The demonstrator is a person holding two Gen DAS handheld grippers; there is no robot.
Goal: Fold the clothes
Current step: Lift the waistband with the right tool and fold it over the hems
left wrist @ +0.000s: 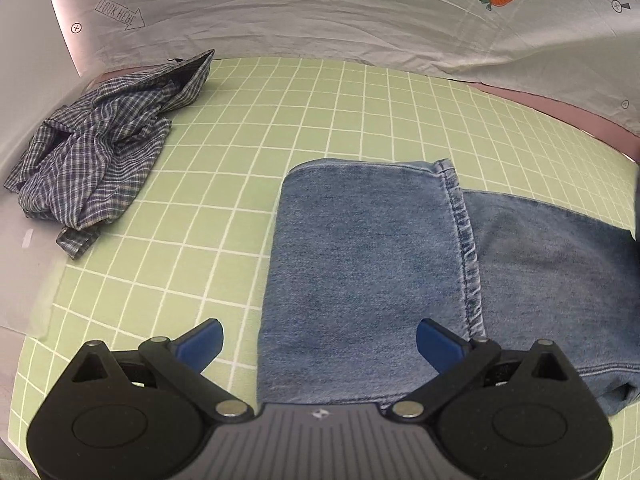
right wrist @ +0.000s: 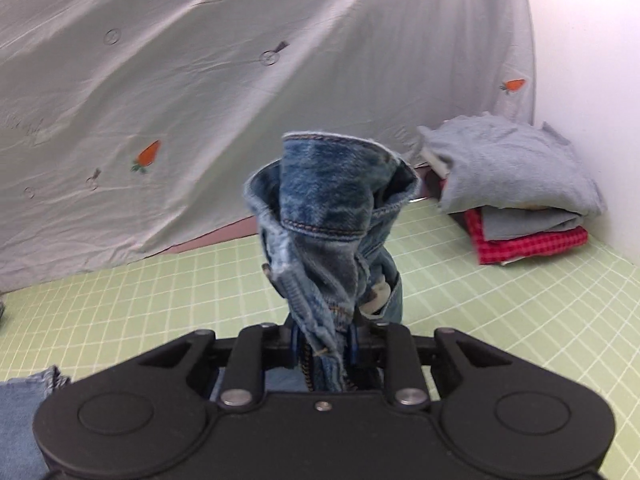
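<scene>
Jeans (left wrist: 372, 256) lay part-folded on the table (left wrist: 224, 152), my left tool (left wrist: 320, 344) spread wide above them, my right tool (right wrist: 322, 354) clamped on the bunched waistband, which I judged could slip free.

Both wrist cameras look forward along their fingers, low and close over the green mat (left wrist: 208, 152), sharing the jeans (left wrist: 368, 248) and printed sheet (right wrist: 160, 80) behind.

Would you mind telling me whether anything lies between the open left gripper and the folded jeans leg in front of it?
Nothing visible does. The left gripper hangs open directly over the jeans, and the checked shirt lies crumpled well off to the left on the green mat.
</scene>
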